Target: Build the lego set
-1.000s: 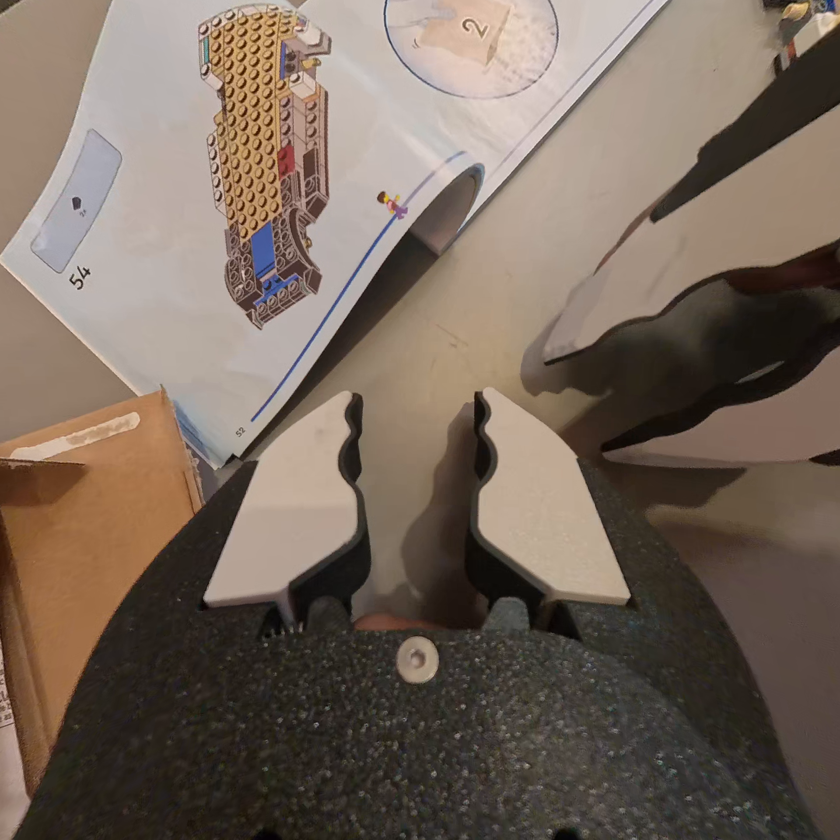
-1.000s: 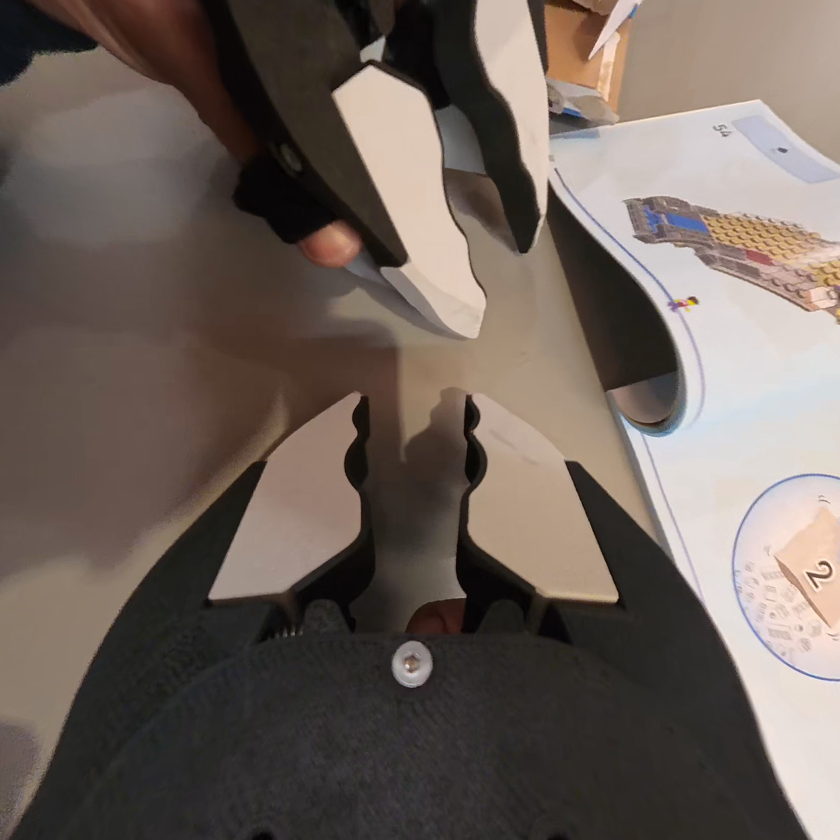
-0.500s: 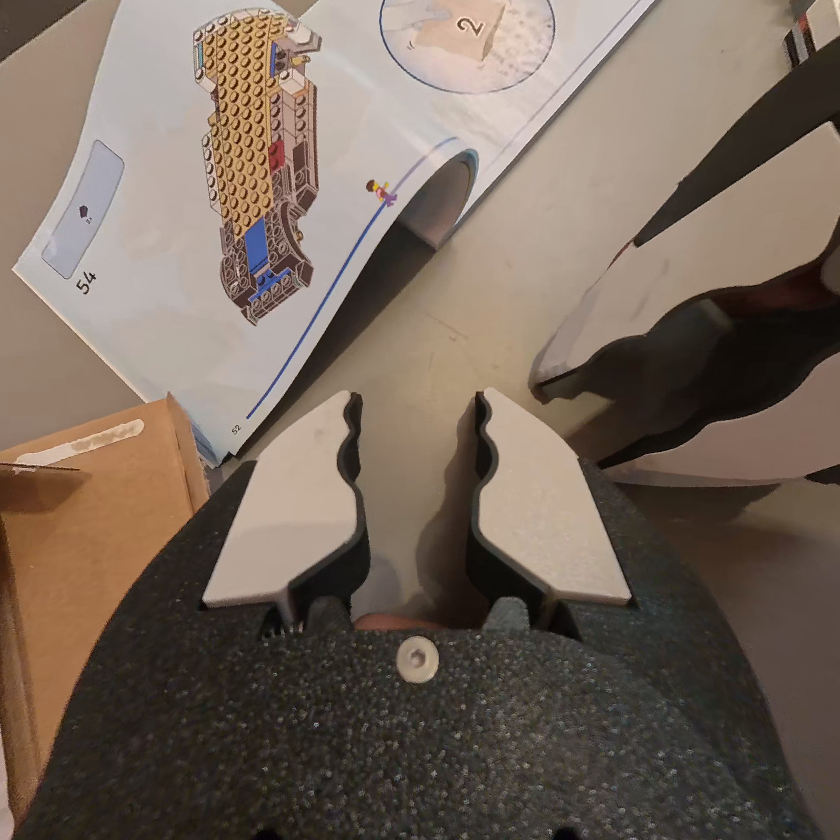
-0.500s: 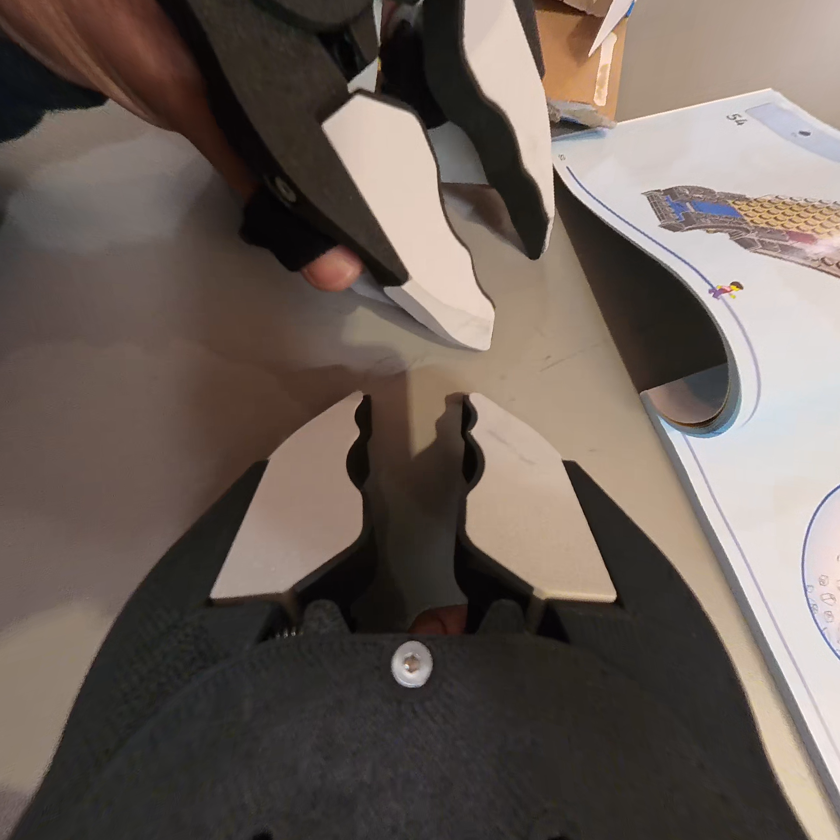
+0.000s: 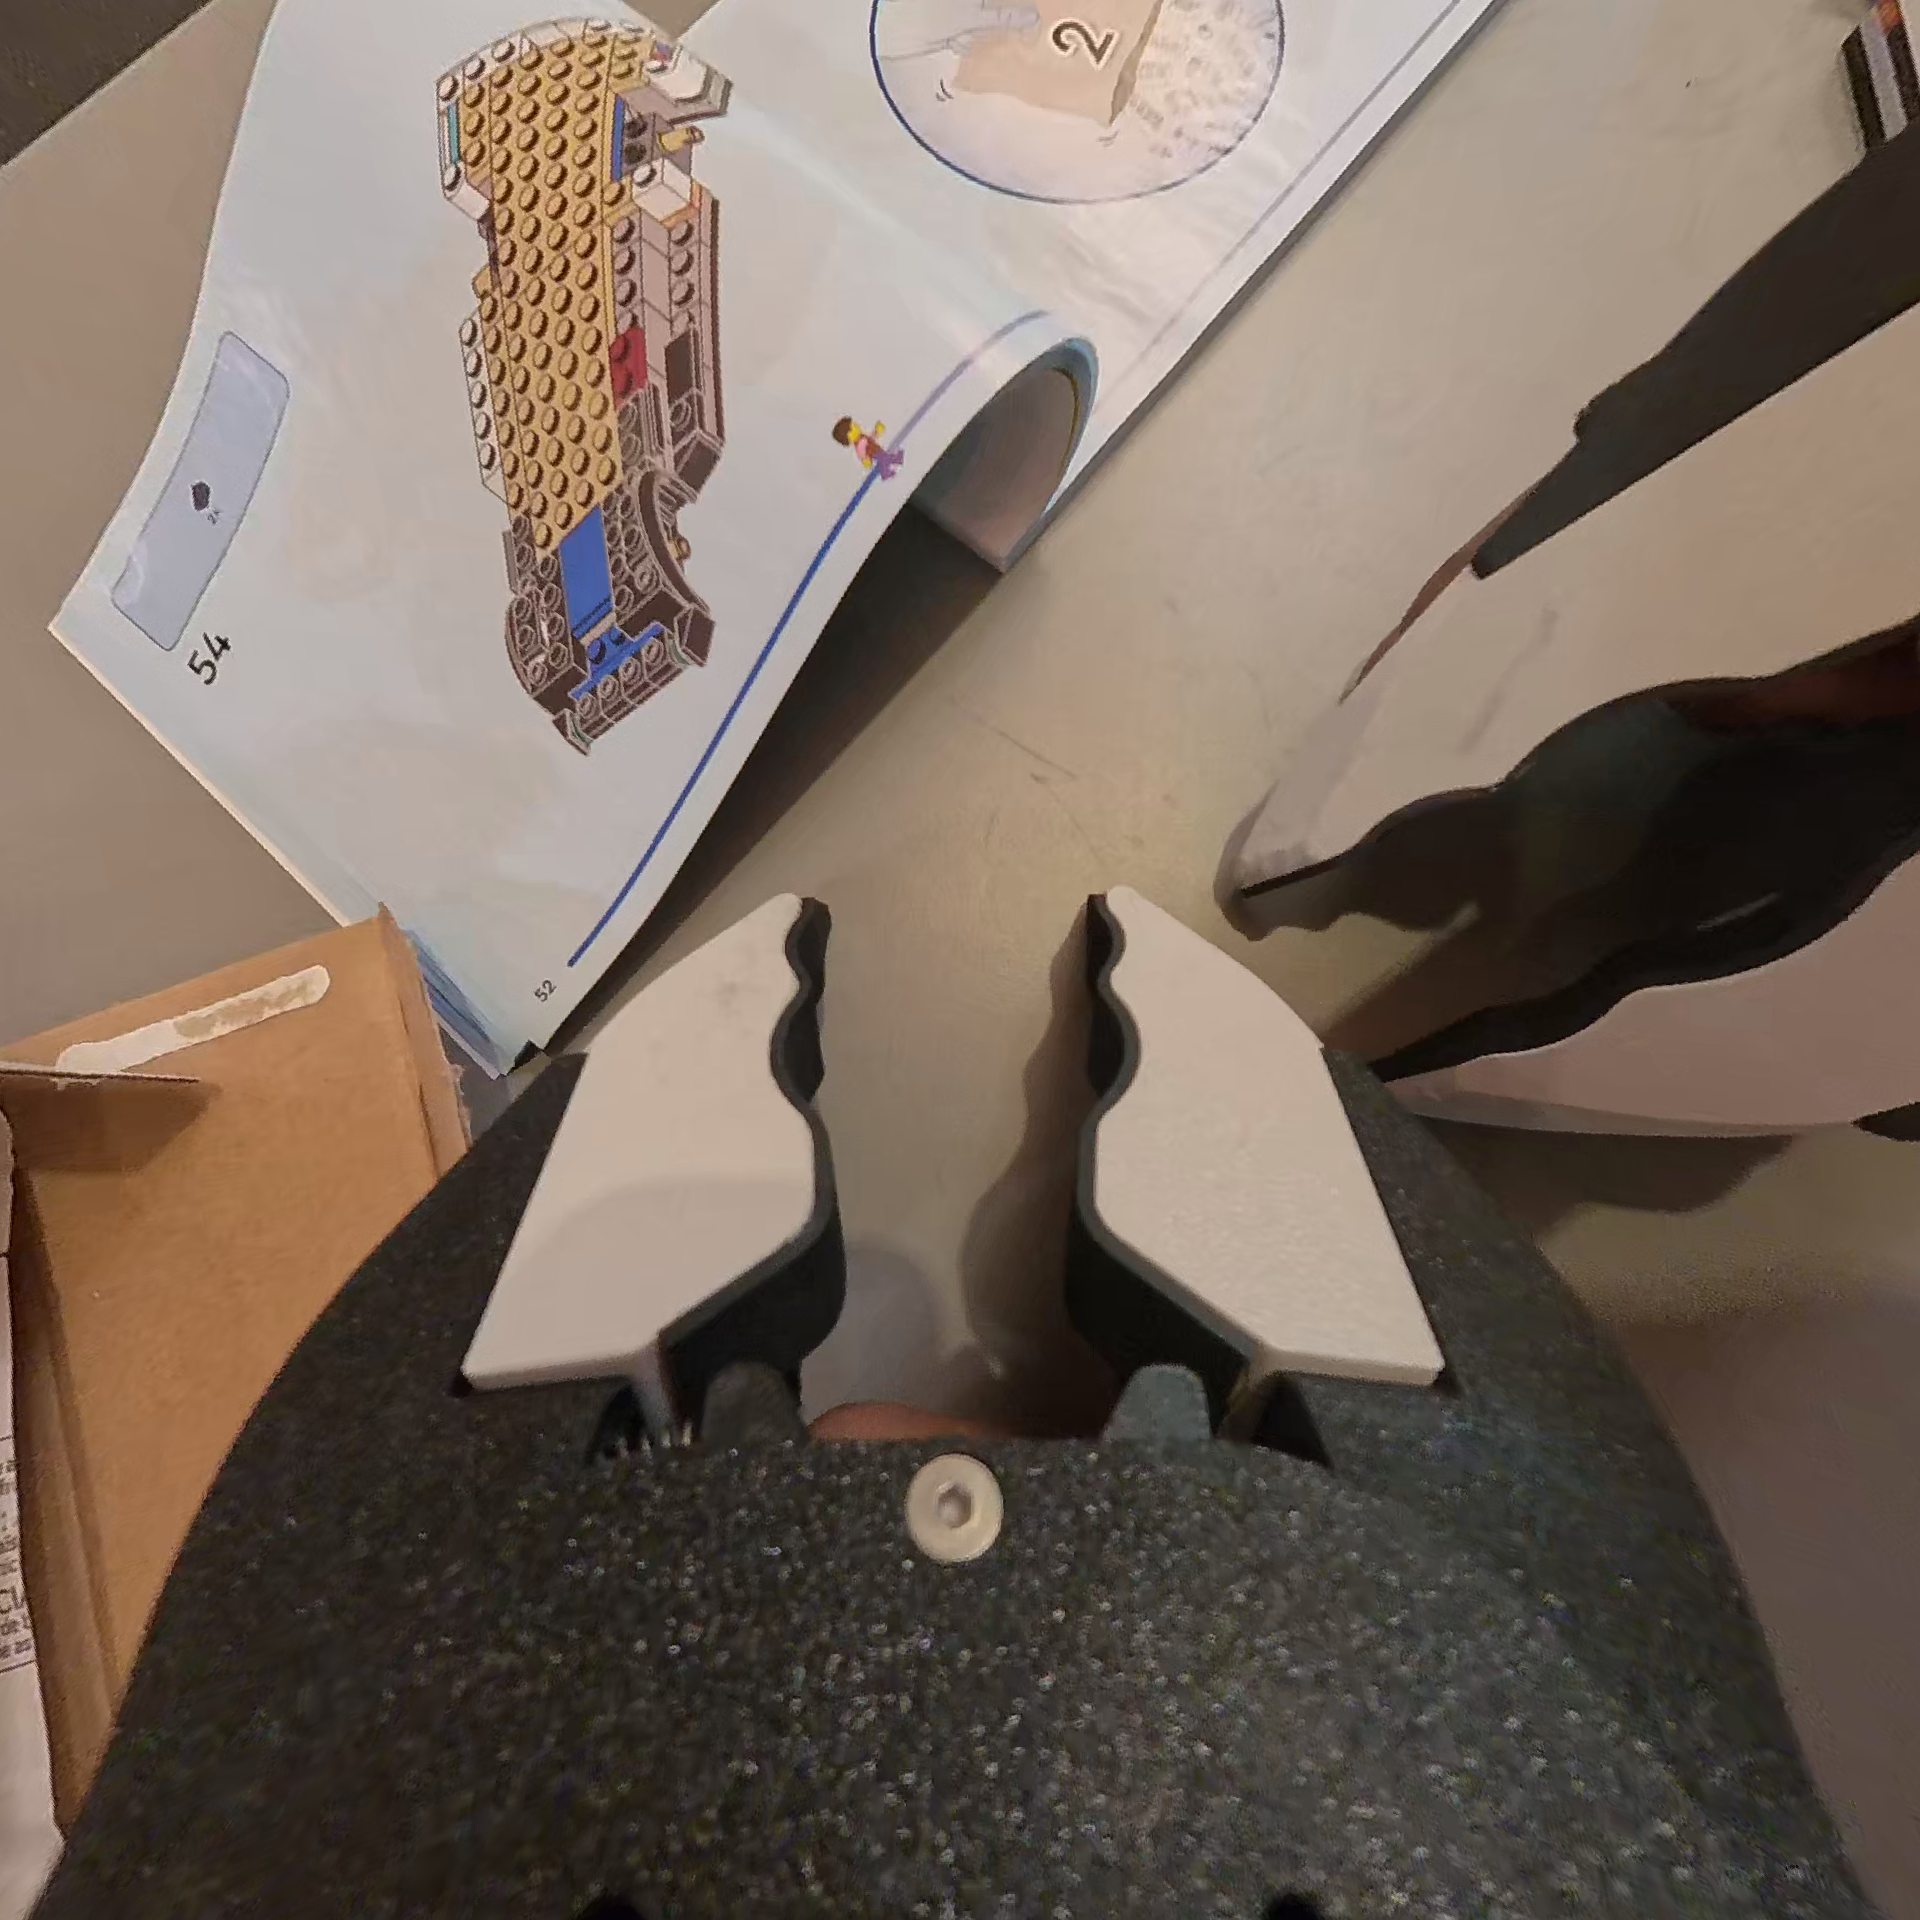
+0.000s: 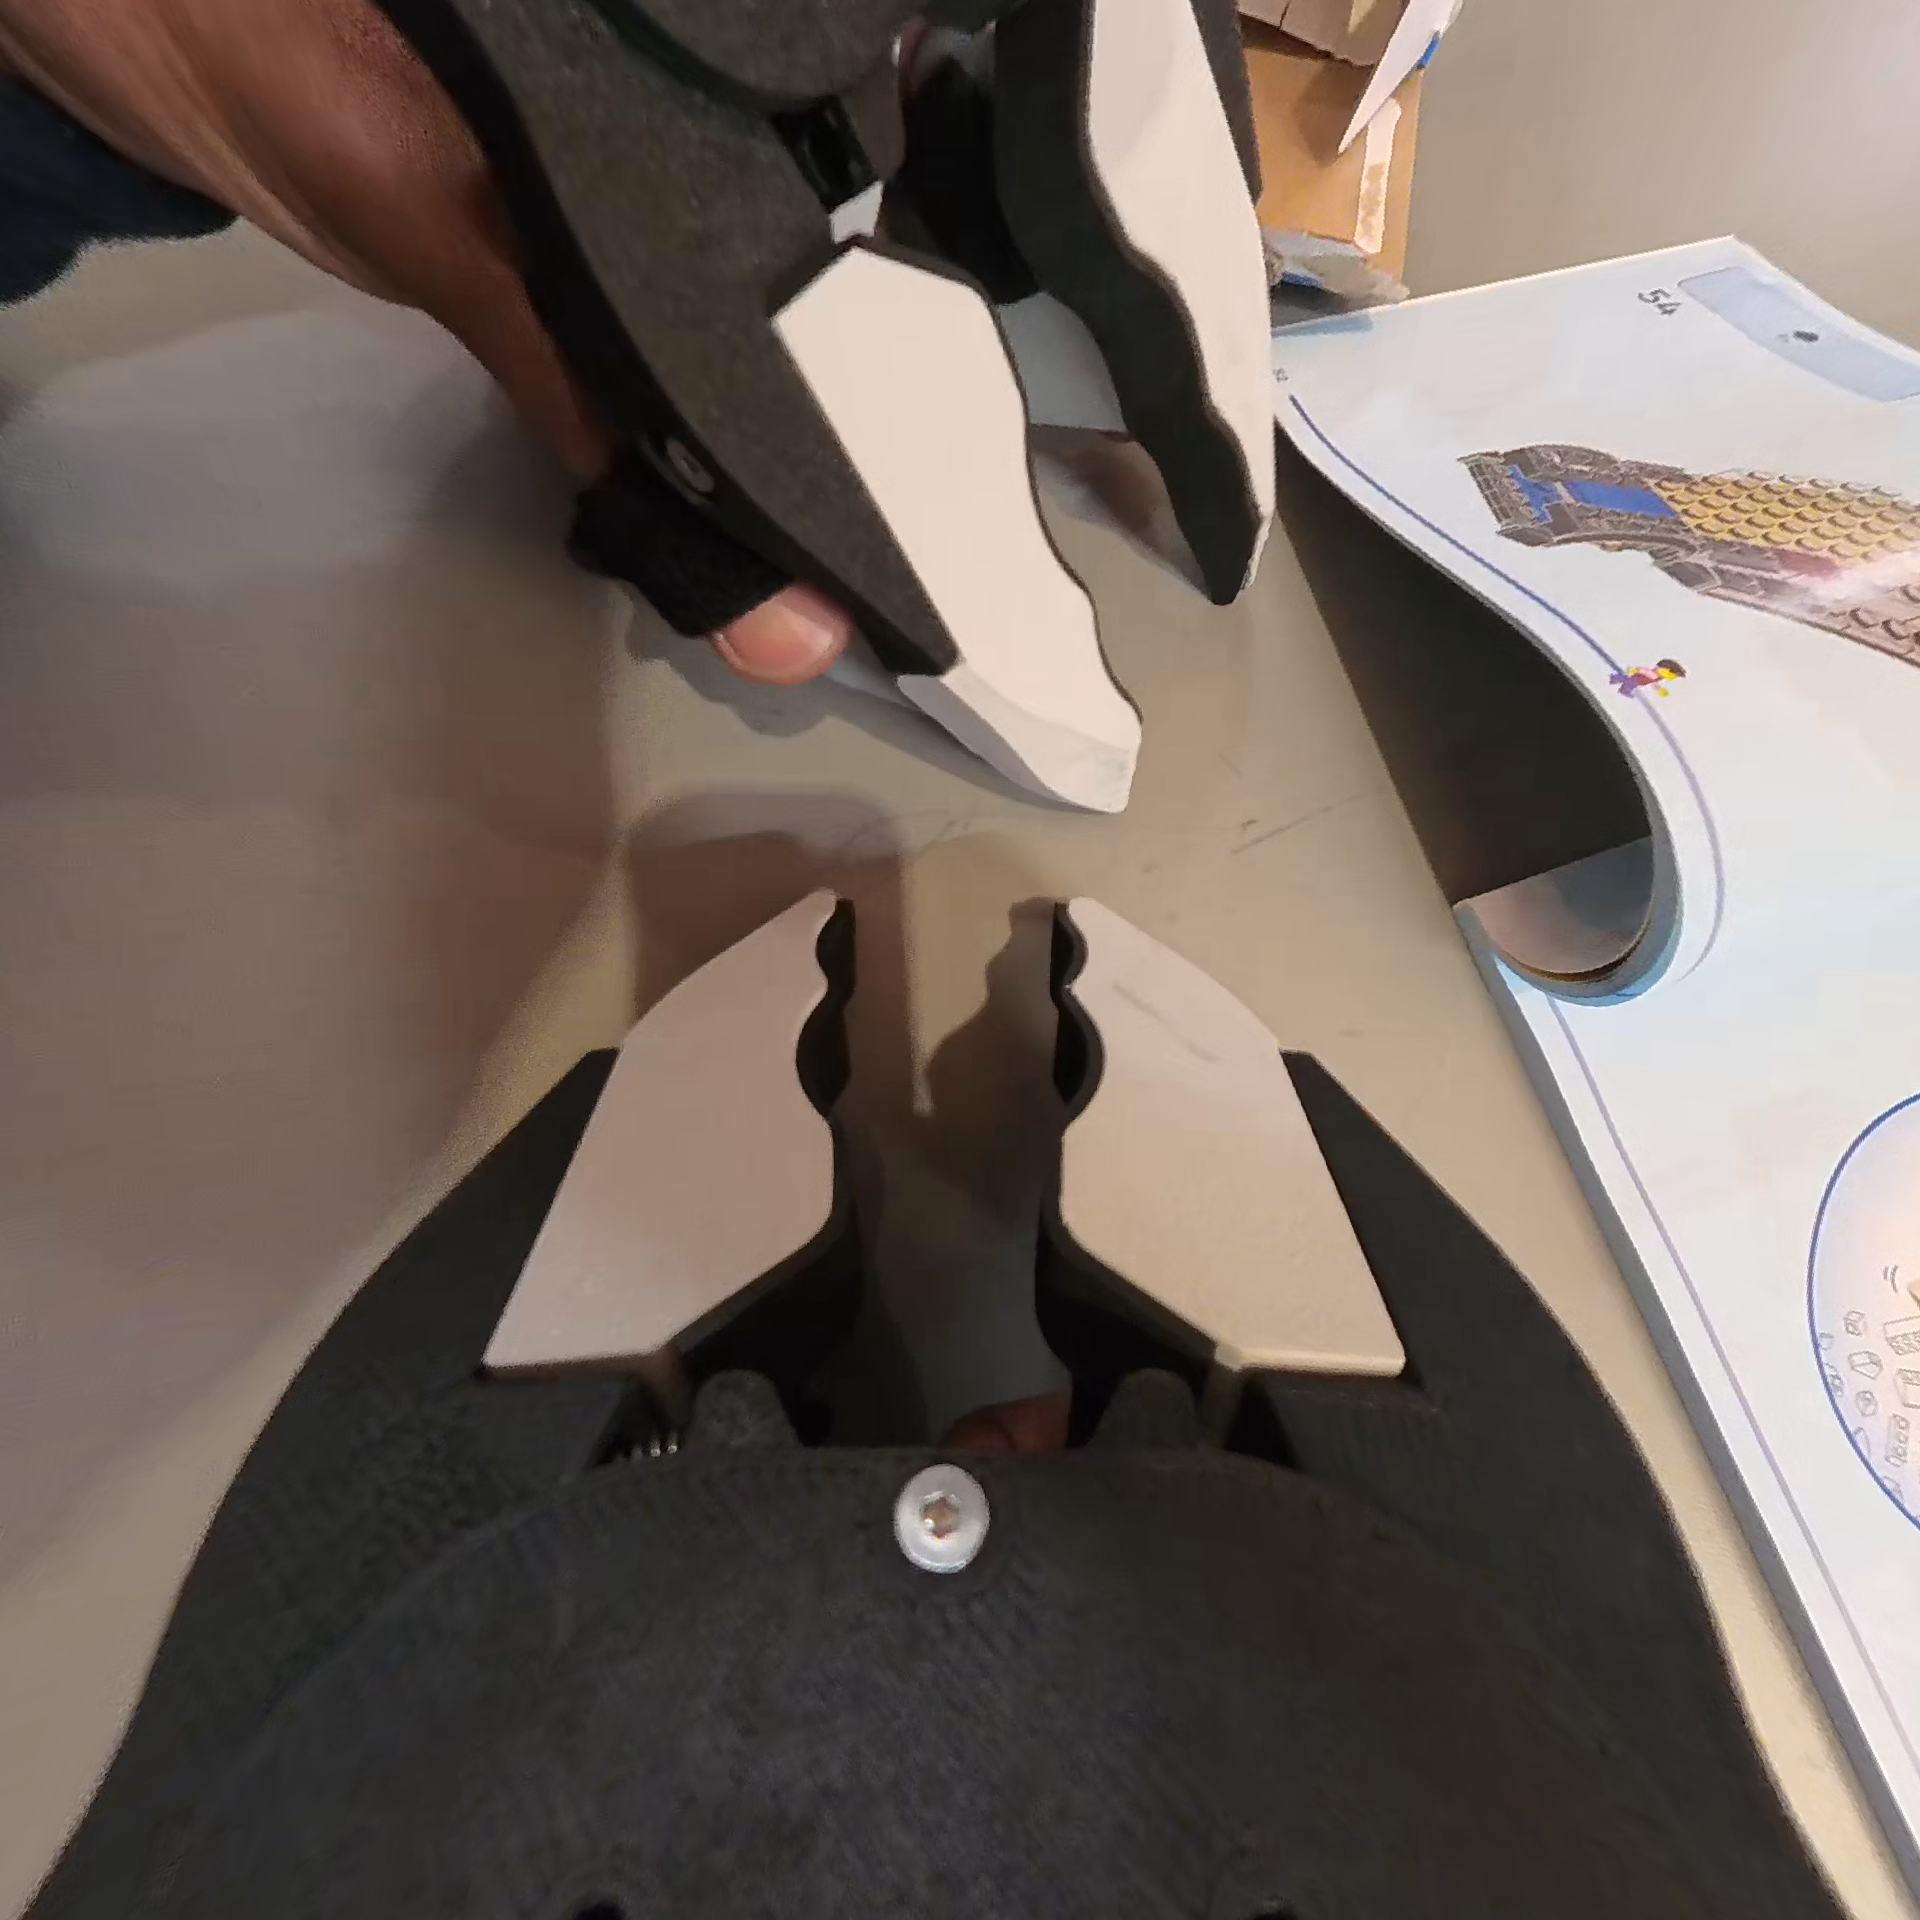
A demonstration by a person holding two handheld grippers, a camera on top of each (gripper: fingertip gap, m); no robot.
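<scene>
A bare beige table (image 5: 1195, 665) carries everything here, scuffed faintly at its middle. At its left edge sits a cardboard box (image 5: 218, 1174), and just beyond it lies a booklet (image 5: 416, 436), open to a picture of a brick model, one page curled into a loop. The left gripper (image 5: 956, 914) hovers over bare table just beside the booklet's near corner, fingers spread, nothing between them. To its right the right gripper (image 6: 945, 914) faces it, tips near but apart — its fingers are parted too, somewhat narrower, with only table showing through. A hand (image 6: 395, 197) grips the left tool. Neither gripper touches booklet or box.
</scene>
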